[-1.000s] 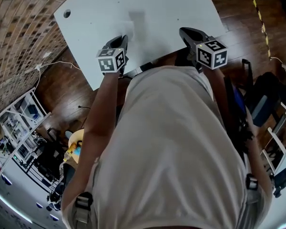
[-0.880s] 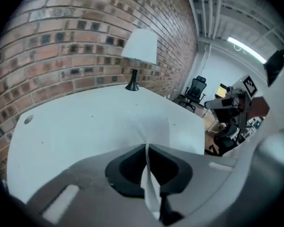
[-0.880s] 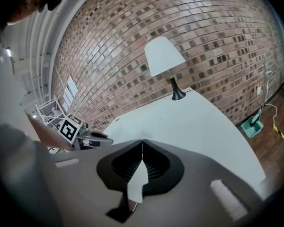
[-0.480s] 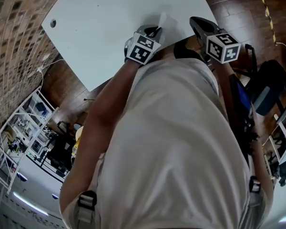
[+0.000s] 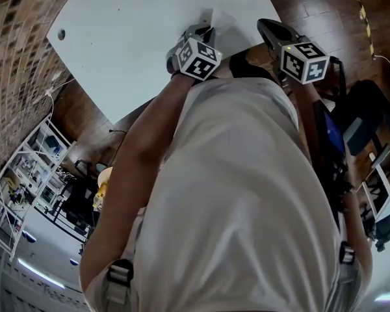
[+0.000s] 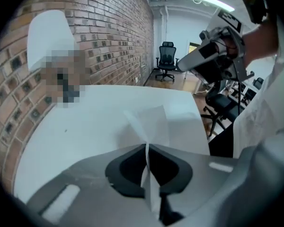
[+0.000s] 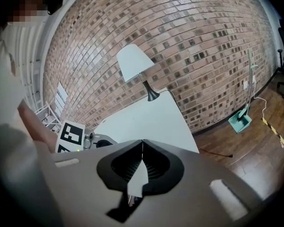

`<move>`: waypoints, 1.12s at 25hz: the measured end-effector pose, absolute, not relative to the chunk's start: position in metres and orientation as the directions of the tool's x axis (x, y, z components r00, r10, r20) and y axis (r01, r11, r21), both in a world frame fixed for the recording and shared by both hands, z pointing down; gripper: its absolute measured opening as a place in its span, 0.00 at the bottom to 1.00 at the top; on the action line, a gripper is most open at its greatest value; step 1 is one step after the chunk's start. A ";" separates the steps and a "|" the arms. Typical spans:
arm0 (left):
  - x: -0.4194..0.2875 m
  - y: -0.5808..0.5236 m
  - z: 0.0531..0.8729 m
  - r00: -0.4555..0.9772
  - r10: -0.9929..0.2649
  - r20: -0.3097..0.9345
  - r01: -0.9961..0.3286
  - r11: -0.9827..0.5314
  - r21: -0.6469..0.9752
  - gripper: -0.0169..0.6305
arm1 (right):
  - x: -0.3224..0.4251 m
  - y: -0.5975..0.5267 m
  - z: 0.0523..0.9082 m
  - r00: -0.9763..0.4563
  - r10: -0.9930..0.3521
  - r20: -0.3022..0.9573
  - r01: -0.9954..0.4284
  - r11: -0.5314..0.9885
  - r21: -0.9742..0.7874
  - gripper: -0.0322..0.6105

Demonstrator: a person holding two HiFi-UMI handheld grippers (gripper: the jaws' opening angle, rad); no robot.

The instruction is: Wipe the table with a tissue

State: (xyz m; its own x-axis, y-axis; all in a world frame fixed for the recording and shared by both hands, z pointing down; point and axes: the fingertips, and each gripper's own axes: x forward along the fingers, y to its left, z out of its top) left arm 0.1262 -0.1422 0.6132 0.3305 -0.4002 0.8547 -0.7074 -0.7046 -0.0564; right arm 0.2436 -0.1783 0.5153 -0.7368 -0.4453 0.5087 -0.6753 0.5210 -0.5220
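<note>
Tissue (image 6: 151,121) pinched in left claw (image 6: 146,146) over table (image 6: 80,117); right claw (image 7: 142,142) pressed together.

I work in an office-style lab: brick wall (image 7: 203,37), swivel chair (image 6: 167,60), strip light (image 6: 208,0), wooden floor (image 5: 315,8) and cluttered equipment shelves (image 5: 23,174) surround my white table (image 5: 130,38).

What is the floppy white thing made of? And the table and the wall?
The thin white sheet looks like soft tissue paper: it creases and folds. The white table seems smooth, matte laminate or painted board; I cannot tell which. The reddish-brown wall is rough brick with pale mortar lines.
</note>
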 end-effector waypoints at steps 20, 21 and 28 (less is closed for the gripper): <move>0.015 -0.183 0.617 -0.063 -0.589 0.806 -0.671 -0.573 -0.471 0.04 | 0.259 -0.179 0.519 -0.767 -0.400 0.501 -0.638 0.555 -0.534 0.06; 0.007 -0.181 0.617 -0.086 -0.588 0.804 -0.666 -0.567 -0.485 0.04 | 0.259 -0.180 0.519 -0.769 -0.399 0.499 -0.636 0.558 -0.533 0.06; -0.026 -0.153 0.619 -0.174 -0.541 0.823 -0.656 -0.559 -0.506 0.04 | 0.253 -0.183 0.515 -0.787 -0.383 0.484 -0.613 0.579 -0.538 0.06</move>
